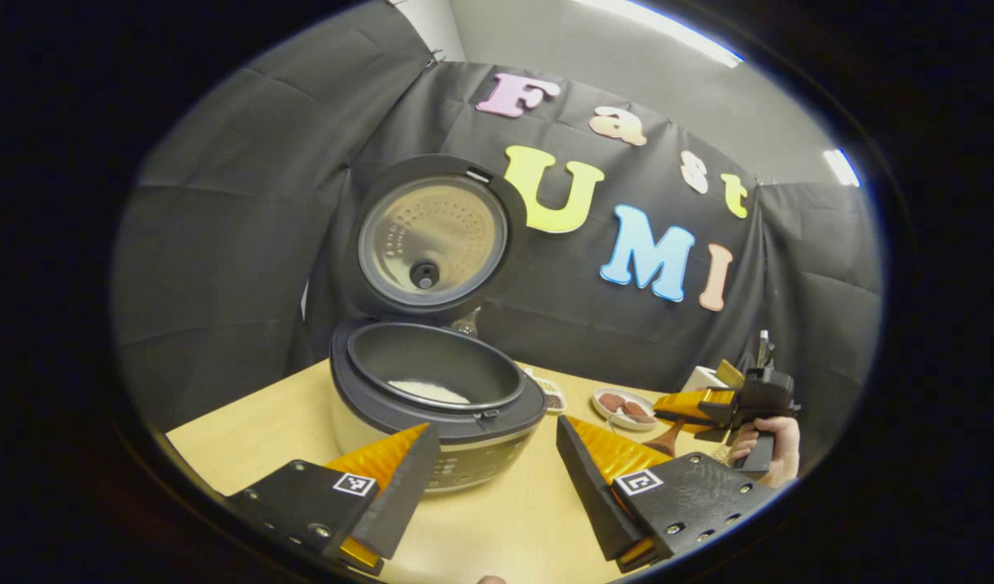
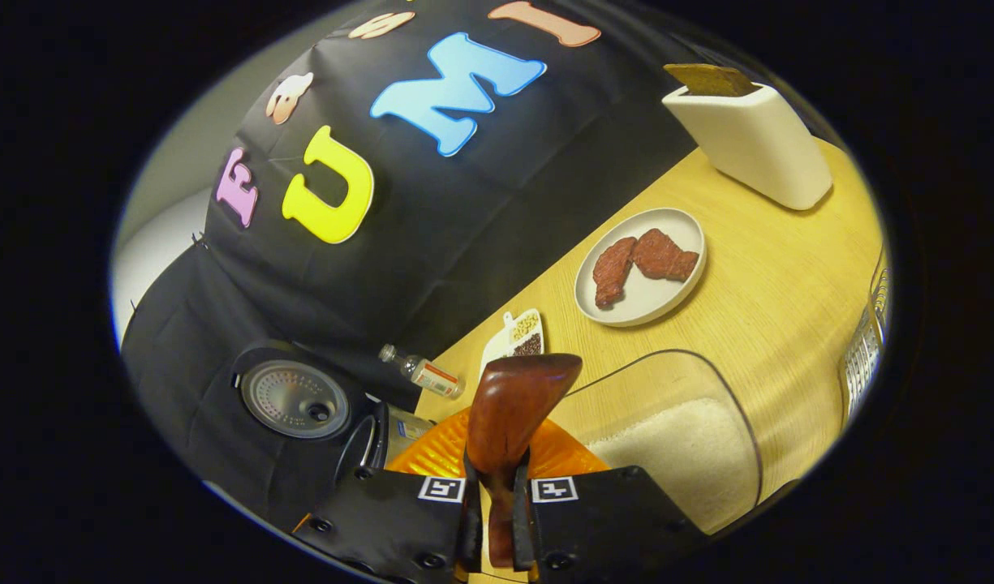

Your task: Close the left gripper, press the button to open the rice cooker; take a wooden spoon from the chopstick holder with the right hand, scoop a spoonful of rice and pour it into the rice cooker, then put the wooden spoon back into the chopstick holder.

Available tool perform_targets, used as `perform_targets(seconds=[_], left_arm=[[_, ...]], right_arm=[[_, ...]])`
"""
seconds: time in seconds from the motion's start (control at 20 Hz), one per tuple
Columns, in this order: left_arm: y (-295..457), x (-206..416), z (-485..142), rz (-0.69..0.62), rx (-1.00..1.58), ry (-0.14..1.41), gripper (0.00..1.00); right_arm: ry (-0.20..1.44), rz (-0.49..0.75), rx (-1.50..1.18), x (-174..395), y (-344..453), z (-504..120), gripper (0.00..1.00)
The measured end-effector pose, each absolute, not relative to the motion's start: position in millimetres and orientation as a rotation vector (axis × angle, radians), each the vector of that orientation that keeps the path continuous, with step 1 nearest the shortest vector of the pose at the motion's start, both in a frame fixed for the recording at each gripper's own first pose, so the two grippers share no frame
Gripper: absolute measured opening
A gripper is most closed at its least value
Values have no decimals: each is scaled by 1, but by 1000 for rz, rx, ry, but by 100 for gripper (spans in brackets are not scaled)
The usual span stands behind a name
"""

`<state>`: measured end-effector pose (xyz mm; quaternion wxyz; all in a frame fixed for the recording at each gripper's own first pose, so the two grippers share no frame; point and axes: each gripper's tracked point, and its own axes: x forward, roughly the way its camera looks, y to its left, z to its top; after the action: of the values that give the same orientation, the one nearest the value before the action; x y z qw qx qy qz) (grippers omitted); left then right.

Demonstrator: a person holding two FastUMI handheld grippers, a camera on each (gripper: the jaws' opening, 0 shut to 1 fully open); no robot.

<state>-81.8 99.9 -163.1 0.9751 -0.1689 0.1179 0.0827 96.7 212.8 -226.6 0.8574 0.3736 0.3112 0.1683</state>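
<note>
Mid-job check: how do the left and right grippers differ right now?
The left gripper is open with nothing between its fingers; the right gripper is shut on the wooden spoon. The left gripper faces the open rice cooker, which has some rice inside; the right gripper is by the clear rice container. Both have black fingers with orange parts.

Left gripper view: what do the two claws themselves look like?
The left claw has black wedge fingers with ribbed orange backs on black screwed plates bearing square black-and-white markers. The right claw, farther off, is orange-fingered on a black body with a black handle in a bare hand, no sleeve visible.
</note>
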Motion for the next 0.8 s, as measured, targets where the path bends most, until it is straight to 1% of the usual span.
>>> perform_targets(seconds=[0.05, 0.1, 0.35, 0.5, 0.8], left_arm=[[101, -81, -164, 170, -342, 237, 90], [101, -82, -162, 168, -344, 236, 91], [89, -81, -163, 151, -349, 241, 91], [84, -80, -165, 146, -330, 251, 90], [80, -79, -166, 138, -327, 254, 91]], right_arm=[[643, 335, 786, 98, 203, -227, 14], [631, 319, 789, 100, 195, -228, 16], [604, 260, 899, 103, 161, -223, 16], [571, 209, 911, 106, 136, -220, 16], [524, 150, 1029, 112, 106, -213, 16]])
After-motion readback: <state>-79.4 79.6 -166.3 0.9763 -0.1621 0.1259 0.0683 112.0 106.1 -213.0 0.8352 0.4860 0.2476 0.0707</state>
